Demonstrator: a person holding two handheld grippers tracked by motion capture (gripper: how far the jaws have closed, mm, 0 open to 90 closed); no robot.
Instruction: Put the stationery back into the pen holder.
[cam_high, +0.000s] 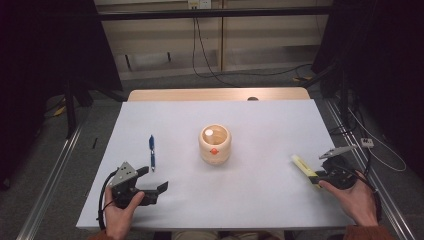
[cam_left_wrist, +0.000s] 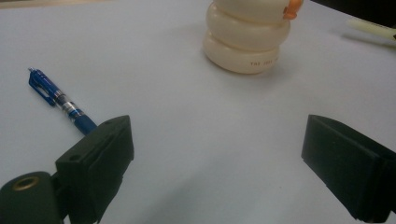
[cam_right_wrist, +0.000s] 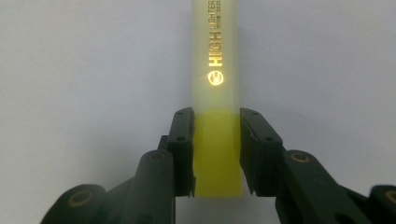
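The right tool (cam_right_wrist: 216, 154) is clamped on the yellow body end of the highlighter (cam_right_wrist: 216, 93), which lies on the white counter (cam_high: 260, 190) well to the right of the wooden cup (cam_high: 215, 144). It looks light, stiff and smooth-sided, so this flat-sided grip near the end may let it pivot; nearer its middle would be steadier. Its long axis runs away from the jaws, cap end towards the cup. The left tool (cam_high: 150, 185) stands apart, empty, with the blue pen (cam_high: 151, 152) left of the cup.

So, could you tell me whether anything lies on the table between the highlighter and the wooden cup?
Nothing visible does: bare table lies between the highlighter in the right gripper and the cup.
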